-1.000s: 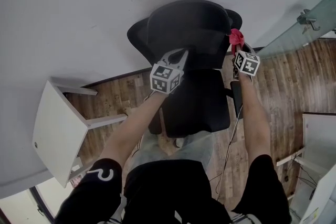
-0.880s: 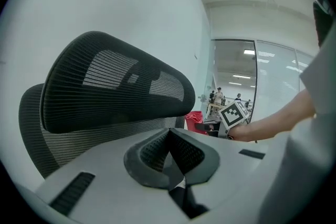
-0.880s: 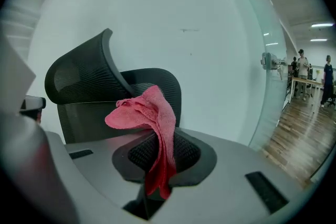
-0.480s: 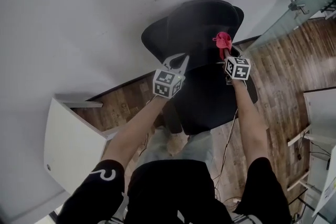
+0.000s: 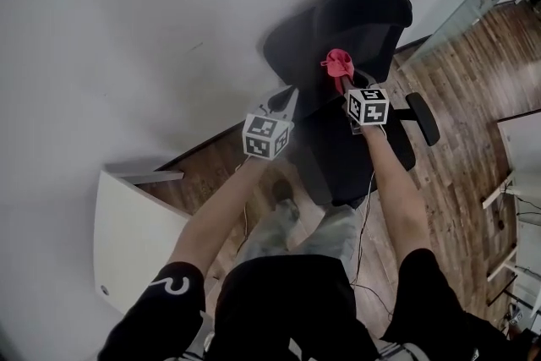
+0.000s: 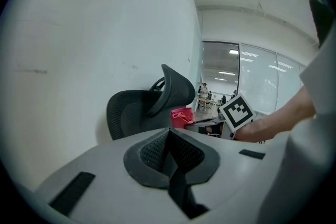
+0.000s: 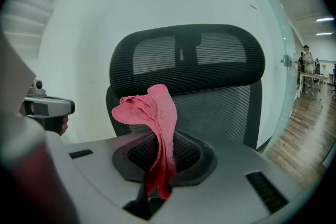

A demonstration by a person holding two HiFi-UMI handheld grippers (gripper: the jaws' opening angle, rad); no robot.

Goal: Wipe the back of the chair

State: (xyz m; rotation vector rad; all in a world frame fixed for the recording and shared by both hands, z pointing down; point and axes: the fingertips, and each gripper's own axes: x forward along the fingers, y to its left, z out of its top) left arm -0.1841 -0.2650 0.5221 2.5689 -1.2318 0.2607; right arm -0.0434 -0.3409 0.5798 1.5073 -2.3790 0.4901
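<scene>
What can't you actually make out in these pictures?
- Base of the chair: head view, hidden under its own seat.
- Whether the cloth touches the chair back: right gripper view, depth unclear.
- Distant people: left gripper view, too small.

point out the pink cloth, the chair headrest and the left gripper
pink cloth (image 7: 153, 113): right gripper view, on the bunched fold above the jaws
chair headrest (image 7: 210, 78): right gripper view, on its lower dark band
left gripper (image 6: 169, 136): left gripper view, where its closed fingertips meet
</scene>
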